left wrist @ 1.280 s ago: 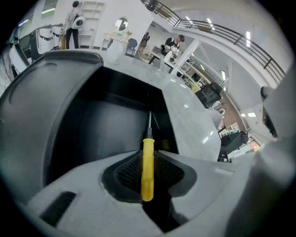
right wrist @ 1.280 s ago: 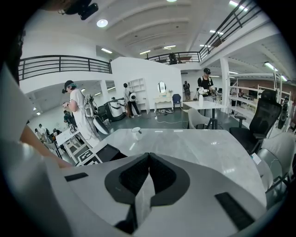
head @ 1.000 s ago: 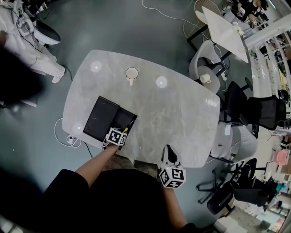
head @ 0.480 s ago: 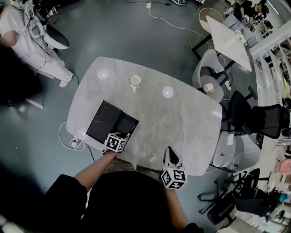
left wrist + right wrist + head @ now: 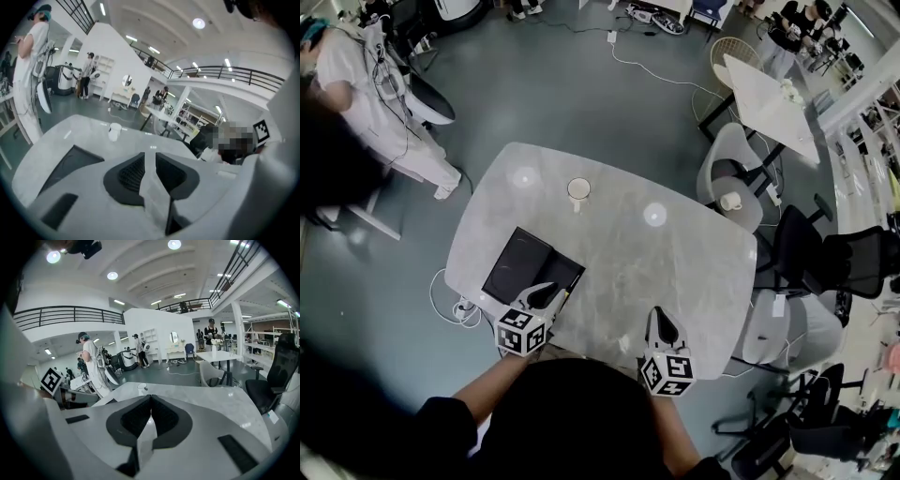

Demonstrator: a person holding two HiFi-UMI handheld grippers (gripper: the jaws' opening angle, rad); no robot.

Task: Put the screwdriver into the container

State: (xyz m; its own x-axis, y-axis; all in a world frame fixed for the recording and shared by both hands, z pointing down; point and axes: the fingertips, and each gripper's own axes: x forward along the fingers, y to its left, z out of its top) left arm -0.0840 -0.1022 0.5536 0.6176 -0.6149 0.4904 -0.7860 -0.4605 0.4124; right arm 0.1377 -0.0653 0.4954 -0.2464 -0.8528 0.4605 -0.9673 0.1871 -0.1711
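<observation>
The black container [image 5: 523,269] lies open on the grey table [image 5: 675,262], near its left front edge; it also shows in the left gripper view [image 5: 70,161]. A thin yellow streak, the screwdriver [image 5: 566,293], sits at the container's near right edge. My left gripper [image 5: 546,294] hovers above that near corner. Its jaws have just been closing, and a narrow gap remains with nothing in it [image 5: 150,157]. My right gripper [image 5: 659,319] hangs over the table's front edge, shut and empty, its pads meeting at the tips [image 5: 150,399].
A white cup [image 5: 578,190] stands at the table's far side, also seen in the gripper views [image 5: 114,130] [image 5: 142,386]. Chairs [image 5: 736,183] stand to the right and a cable [image 5: 450,291] lies on the floor at the left. A person [image 5: 370,84] stands at the far left.
My left gripper has lifted off the container and drawn back toward me, leaving the yellow screwdriver at the container. The right gripper has risen a little.
</observation>
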